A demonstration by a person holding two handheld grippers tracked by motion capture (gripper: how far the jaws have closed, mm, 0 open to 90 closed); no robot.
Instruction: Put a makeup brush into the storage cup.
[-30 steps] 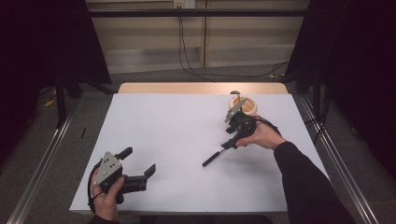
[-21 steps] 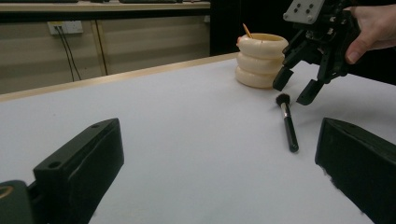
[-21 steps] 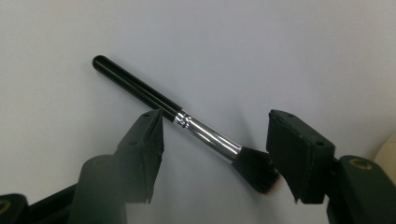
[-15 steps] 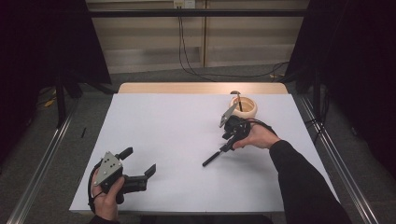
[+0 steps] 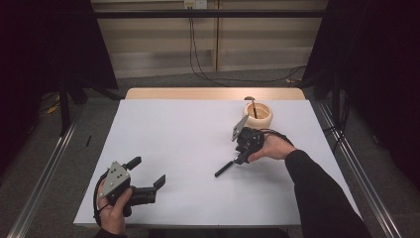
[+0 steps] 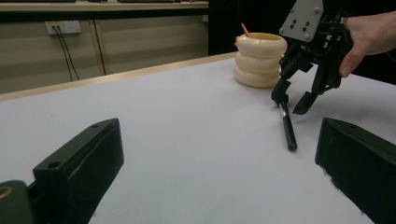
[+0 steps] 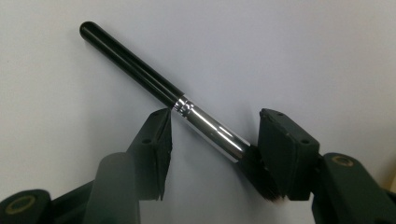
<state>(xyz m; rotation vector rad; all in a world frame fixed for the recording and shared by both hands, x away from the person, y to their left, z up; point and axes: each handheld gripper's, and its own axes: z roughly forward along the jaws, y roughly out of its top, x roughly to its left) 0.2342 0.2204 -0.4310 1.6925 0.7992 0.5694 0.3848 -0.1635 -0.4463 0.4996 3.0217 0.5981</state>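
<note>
A makeup brush (image 7: 187, 112) lies flat on the white tabletop (image 5: 188, 144), in its right half, between the middle and the right edge. It has a glossy black handle with a rounded end, a shiny silver ferrule, and a short tuft of dark bristles. The handle end points toward the near edge and slightly toward the left edge; the bristle end points toward the far right corner. It lies aslant between the 2 jaws of the right claw (image 7: 212, 144), which have just been closing; whether they touch it cannot be told.
</note>
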